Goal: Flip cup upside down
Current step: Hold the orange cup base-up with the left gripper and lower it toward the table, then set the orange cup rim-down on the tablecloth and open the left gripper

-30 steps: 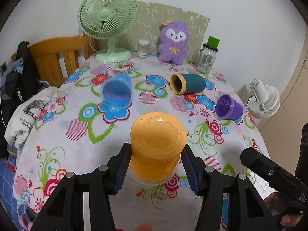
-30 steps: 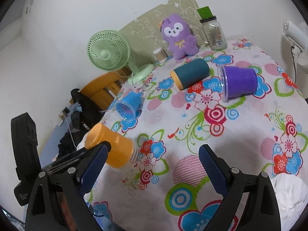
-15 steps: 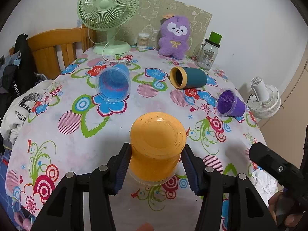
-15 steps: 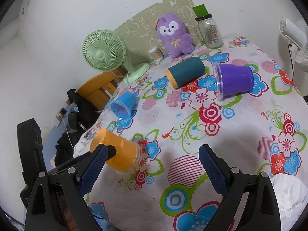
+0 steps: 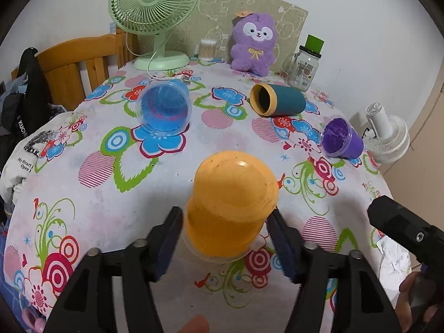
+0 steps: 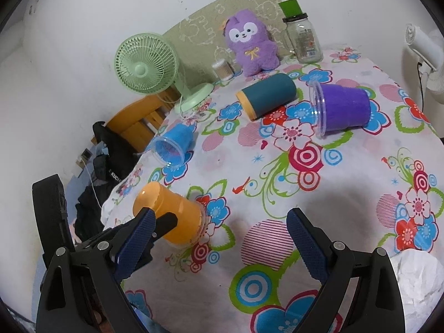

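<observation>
An orange cup [image 5: 231, 205] stands nearly upside down near the table's front edge, base up and rim on the flowered cloth, leaning a little. My left gripper [image 5: 226, 245] is shut on its sides. It also shows in the right wrist view [image 6: 172, 216], held by the left gripper's fingers [image 6: 163, 223]. My right gripper [image 6: 219, 245] is open and empty above the cloth, to the right of the cup. A blue cup [image 5: 165, 106], a teal cup [image 5: 277, 99] and a purple cup [image 5: 341, 137] lie on their sides further back.
At the back stand a green fan [image 5: 155, 14], a purple plush toy [image 5: 255, 44], a glass jar [image 5: 304, 68] and a cotton-swab pot [image 5: 208, 50]. A wooden chair [image 5: 75, 66] with clothes is at the left. A white fan [image 5: 385, 133] stands off the right edge.
The left gripper has tipped the orange cup further upright, base up, and the view has risen and drawn back slightly. The right gripper stays open and has shifted only slightly.
</observation>
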Tool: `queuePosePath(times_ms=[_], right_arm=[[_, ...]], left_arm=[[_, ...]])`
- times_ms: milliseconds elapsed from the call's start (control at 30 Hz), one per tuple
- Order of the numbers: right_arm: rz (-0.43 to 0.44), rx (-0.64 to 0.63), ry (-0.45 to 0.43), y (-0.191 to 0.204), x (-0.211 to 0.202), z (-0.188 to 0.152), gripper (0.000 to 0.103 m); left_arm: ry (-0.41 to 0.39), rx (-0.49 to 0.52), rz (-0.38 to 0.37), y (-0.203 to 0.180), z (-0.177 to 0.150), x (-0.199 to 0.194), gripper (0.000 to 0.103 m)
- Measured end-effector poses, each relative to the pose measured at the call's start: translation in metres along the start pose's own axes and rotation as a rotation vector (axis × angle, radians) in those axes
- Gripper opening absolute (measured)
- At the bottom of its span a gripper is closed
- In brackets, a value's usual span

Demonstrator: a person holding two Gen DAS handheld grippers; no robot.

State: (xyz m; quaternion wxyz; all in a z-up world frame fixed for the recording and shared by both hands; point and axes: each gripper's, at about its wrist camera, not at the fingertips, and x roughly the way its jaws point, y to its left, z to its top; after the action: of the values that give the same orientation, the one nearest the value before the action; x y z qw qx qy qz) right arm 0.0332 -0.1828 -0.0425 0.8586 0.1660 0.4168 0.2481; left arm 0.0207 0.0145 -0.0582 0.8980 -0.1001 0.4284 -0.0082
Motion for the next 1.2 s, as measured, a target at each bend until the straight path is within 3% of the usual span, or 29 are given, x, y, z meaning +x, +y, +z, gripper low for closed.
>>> queuePosePath(times_ms=[33,200,433,900,1200], right_arm=[[0.002,-0.002,0.003,0.001,0.001,0.0,0.097],[0.007,-0.012,0.013,0.006,0.007,0.0,0.097],[0.002,-0.014,-0.001,0.007,0.003,0.002,0.097],[-0.05,-0.05,-0.081,0.022,-0.021,0.012,0.098],[-0.084,-0.136,-0.133,0.048,-0.042,0.016,0.098]], left_arm=[[-0.005,-0.003,0.001,0.001,0.0,-0.001,0.078],[-0.018,-0.02,-0.009,0.008,0.002,-0.008,0.082],[-0.012,-0.028,-0.027,0.012,0.004,-0.013,0.083],[-0.083,-0.029,-0.027,0.017,0.014,-0.046,0.083],[-0.14,0.0,-0.012,0.011,0.018,-0.07,0.085]])
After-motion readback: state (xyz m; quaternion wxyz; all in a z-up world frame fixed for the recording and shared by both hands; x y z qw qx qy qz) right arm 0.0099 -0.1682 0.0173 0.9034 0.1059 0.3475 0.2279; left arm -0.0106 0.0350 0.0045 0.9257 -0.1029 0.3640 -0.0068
